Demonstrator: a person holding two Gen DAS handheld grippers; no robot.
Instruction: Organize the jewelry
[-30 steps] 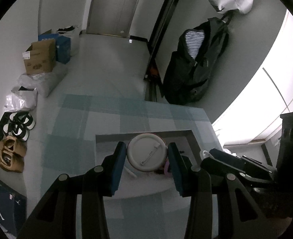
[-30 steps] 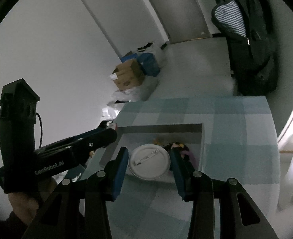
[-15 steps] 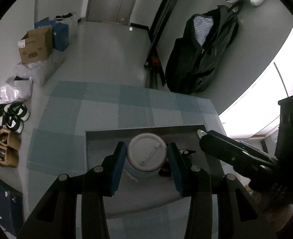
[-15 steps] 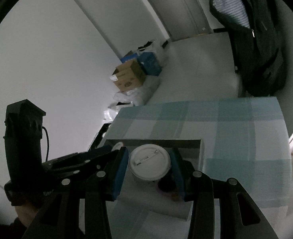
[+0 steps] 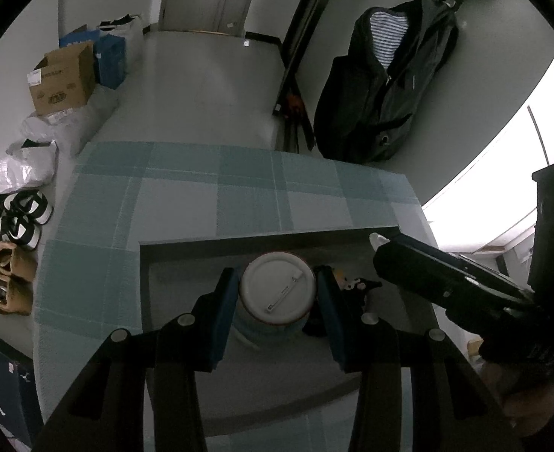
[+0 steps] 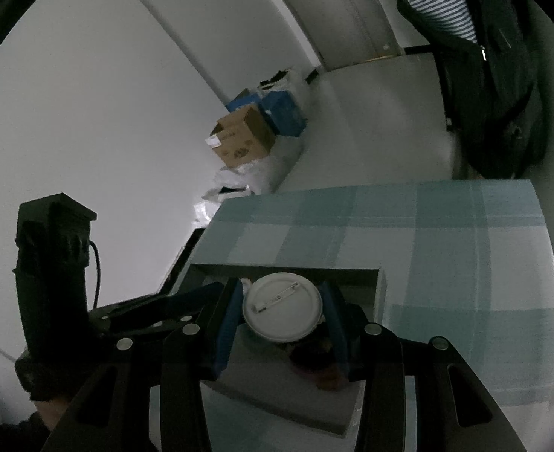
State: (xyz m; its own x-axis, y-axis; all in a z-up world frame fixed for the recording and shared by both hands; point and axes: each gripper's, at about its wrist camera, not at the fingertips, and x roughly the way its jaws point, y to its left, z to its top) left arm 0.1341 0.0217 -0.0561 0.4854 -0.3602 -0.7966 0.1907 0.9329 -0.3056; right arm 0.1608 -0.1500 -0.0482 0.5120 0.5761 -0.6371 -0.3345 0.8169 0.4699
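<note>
My left gripper (image 5: 277, 297) is shut on a round white pin badge (image 5: 277, 293), pin side up, held over a grey open box (image 5: 209, 243) on the checked tablecloth. My right gripper (image 6: 282, 312) is shut on a second round white pin badge (image 6: 282, 310), also pin side up, over the same grey box (image 6: 382, 282). Small dark and coloured jewelry pieces (image 5: 352, 286) lie in the box to the right of the left badge; they show partly hidden under the right gripper (image 6: 314, 354). Each gripper shows in the other's view, the right one (image 5: 446, 282) and the left one (image 6: 145, 309).
The table carries a blue-and-white checked cloth (image 5: 209, 192). On the floor beyond are cardboard and blue boxes (image 5: 62, 79), plastic bags (image 5: 28, 158), shoes (image 5: 17, 222) and a black jacket over a striped shirt (image 5: 386, 86). A bright window (image 5: 502, 173) is at the right.
Both grippers have moved forward and lower over the grey box, each keeping its badge. The right gripper has come closer beside the left one.
</note>
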